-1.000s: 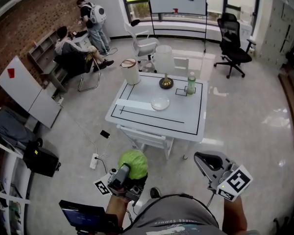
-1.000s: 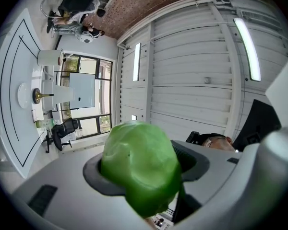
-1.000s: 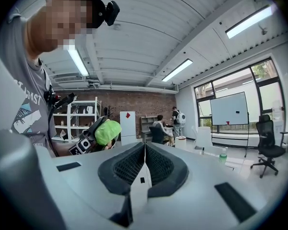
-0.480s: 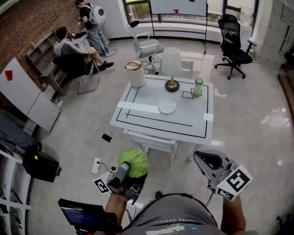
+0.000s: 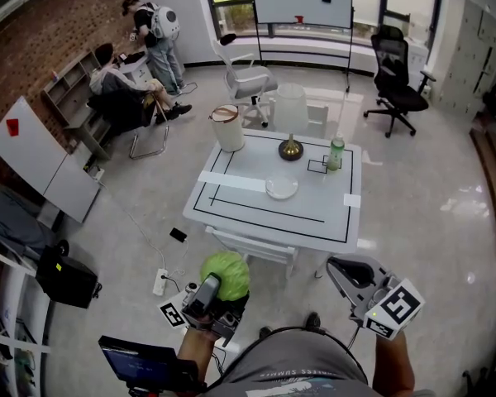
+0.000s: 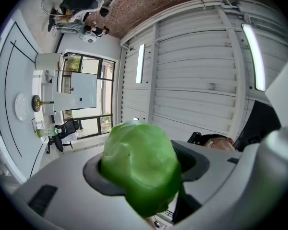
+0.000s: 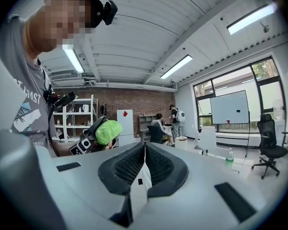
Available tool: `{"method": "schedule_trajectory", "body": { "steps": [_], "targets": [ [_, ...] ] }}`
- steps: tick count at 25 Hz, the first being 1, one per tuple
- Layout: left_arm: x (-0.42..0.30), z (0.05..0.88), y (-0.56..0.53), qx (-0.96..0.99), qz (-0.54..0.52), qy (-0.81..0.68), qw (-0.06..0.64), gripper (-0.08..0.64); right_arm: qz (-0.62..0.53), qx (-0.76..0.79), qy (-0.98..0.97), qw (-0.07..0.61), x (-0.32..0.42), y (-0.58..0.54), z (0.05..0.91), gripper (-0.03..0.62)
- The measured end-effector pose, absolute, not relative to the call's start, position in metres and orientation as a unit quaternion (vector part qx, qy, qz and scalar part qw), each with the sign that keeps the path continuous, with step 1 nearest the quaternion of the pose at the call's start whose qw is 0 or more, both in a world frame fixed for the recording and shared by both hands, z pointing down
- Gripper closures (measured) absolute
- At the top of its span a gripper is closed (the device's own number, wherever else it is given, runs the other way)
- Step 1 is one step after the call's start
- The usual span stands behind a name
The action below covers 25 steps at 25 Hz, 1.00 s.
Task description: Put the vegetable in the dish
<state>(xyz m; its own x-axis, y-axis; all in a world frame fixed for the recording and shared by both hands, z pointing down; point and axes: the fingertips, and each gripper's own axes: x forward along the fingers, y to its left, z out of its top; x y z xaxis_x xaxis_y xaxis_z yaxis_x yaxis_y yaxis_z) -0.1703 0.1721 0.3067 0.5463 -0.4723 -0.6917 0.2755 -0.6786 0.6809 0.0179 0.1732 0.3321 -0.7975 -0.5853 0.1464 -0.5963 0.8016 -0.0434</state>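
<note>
Found the green cabbage [image 6: 139, 169] clamped between the half-spread left tongs [image 5: 219, 288], held high for carrying toward the dish [image 5: 282, 188] on the table [image 5: 231, 209] well ahead (right tongs [image 7: 145, 169] closed, empty, not needed).

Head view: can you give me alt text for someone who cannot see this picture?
Seen from above, a person's left gripper grips a round green vegetable, while the right gripper is shut and empty. Ahead of them stands a white table with a small dish, a lamp and a green bottle.
</note>
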Motion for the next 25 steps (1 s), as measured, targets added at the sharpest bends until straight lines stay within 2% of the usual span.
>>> {"method": "schedule_trajectory", "body": {
  "steps": [20,25],
  "targets": [
    [-0.078,0.317,0.123,0.78,-0.485,-0.103,0.383,0.276,0.06,0.264,-0.959,0.08,0.104,0.105,0.354,0.584],
    [-0.064,0.336,0.113,0.775,-0.473,-0.106,0.406,0.276,0.077,0.27,-0.956,0.083,0.114,0.094,0.366,0.584]
  ]
}}
